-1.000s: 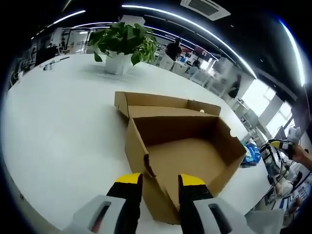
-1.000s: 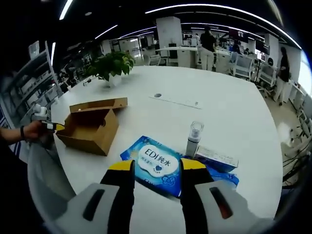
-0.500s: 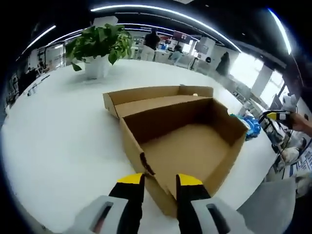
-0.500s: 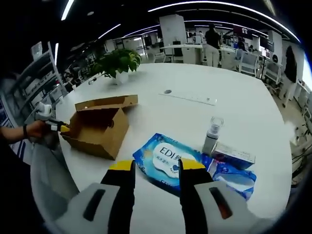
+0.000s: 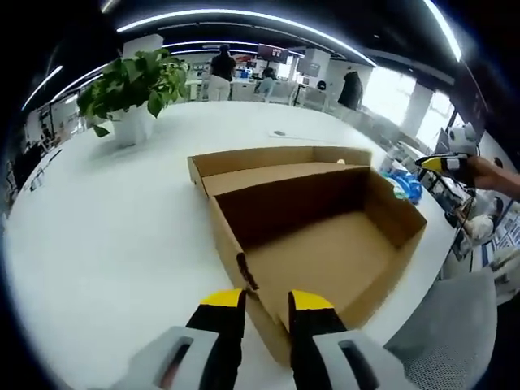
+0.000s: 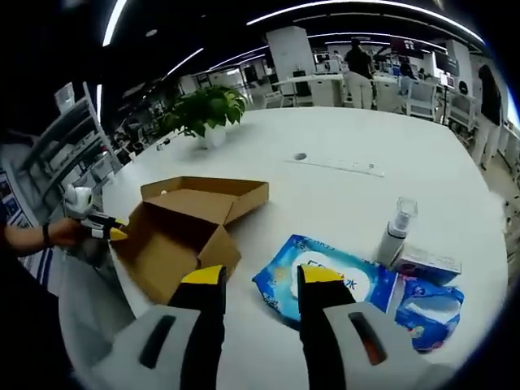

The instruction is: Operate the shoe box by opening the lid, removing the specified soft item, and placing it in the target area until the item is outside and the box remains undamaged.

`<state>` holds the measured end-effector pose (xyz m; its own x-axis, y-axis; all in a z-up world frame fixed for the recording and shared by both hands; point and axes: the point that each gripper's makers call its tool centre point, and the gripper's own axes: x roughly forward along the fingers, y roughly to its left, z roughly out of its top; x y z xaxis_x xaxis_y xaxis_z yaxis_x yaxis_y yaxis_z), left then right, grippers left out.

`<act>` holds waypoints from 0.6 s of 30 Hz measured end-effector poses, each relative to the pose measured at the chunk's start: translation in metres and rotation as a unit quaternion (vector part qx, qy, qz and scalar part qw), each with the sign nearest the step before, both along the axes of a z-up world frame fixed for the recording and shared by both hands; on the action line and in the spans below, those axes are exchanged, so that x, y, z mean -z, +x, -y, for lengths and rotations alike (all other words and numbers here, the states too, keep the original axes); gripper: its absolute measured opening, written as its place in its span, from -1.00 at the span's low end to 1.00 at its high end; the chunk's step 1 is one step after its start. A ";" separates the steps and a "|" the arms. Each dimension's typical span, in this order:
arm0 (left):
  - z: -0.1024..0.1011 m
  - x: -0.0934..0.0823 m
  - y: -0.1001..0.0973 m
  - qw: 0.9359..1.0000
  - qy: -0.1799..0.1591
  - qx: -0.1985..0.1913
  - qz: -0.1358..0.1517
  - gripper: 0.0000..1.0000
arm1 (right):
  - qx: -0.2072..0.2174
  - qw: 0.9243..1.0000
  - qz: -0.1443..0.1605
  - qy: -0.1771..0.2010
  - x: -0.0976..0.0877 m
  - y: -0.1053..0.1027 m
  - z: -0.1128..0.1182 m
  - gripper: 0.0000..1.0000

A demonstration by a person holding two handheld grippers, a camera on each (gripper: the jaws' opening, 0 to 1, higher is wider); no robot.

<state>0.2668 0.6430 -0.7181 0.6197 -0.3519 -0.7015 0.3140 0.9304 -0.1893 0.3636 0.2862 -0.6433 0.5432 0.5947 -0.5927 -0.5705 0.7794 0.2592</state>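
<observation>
1. Left gripper point(image 5: 266, 302): jaws parted narrowly around the near wall of the shoe box point(image 5: 317, 244), yellow tips either side of the cardboard edge; actual contact cannot be told.
2. Box open and bare inside, lid point(image 5: 276, 162) folded back flat on the white table point(image 5: 106, 219).
3. Right gripper point(image 6: 261, 280): jaws apart, holding nothing, hovering just before the blue wipes pack point(image 6: 325, 280), box to its left.
4. Beside the pack: a small spray bottle point(image 6: 396, 227) and a flat carton point(image 6: 424, 264).
5. Potted plant point(image 5: 130, 89) well behind the box.
</observation>
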 end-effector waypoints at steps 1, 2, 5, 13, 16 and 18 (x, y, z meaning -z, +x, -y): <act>0.001 0.000 0.000 1.000 0.001 0.002 0.000 -0.59 | 0.001 1.000 -0.001 0.006 0.000 0.003 -0.005 -0.36; 0.002 0.000 -0.001 1.000 0.001 0.006 0.000 -0.60 | 0.002 1.000 -0.001 0.008 -0.001 0.004 -0.007 -0.36; 0.004 0.002 0.000 1.000 0.002 0.015 0.001 -0.61 | 0.004 1.000 -0.002 0.019 0.000 0.014 -0.023 -0.36; 0.011 0.003 -0.002 1.000 -0.001 0.018 0.004 -0.64 | 0.026 0.999 -0.011 0.029 0.012 0.042 -0.049 -0.37; 0.012 0.003 -0.002 1.000 -0.001 0.015 0.003 -0.64 | 0.044 0.998 -0.021 0.033 0.021 0.053 -0.054 -0.37; 0.013 0.003 -0.003 1.000 0.000 0.015 0.003 -0.64 | 0.064 0.996 -0.029 0.046 0.025 0.062 -0.057 -0.37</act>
